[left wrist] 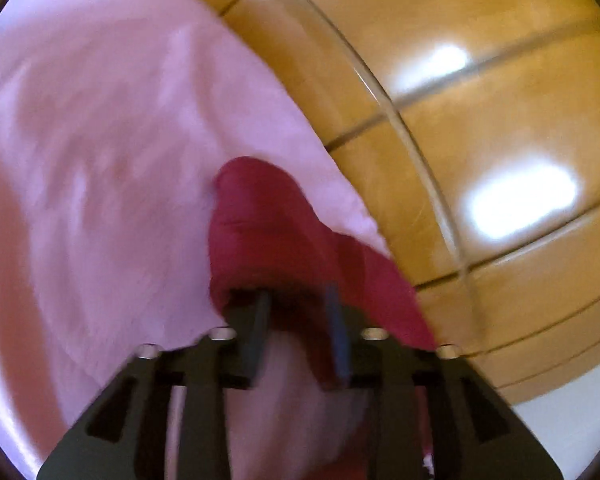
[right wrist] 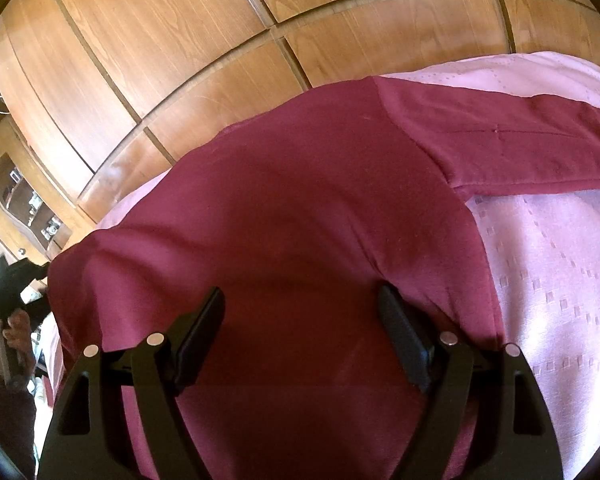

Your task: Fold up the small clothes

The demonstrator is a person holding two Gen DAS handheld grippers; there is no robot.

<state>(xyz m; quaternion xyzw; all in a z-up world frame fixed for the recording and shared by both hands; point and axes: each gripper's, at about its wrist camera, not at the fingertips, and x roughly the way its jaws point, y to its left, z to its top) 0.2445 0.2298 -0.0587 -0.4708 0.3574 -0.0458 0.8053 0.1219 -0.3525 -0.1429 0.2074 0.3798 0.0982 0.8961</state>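
On pink cloth point(right wrist: 548, 264): maroon garment point(right wrist: 300, 200), left tongs point(left wrist: 298, 300) gripping.

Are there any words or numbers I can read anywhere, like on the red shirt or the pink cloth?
None: no words, numbers or signs can be read in either view.
Maroon garment: plain, no tag or print showing.
Pink bedspread: only a woven pattern of little squares, no letters.
Wooden wardrobe panels: bare wood grain.
Small things on the shelf at the far left: too tiny to read.
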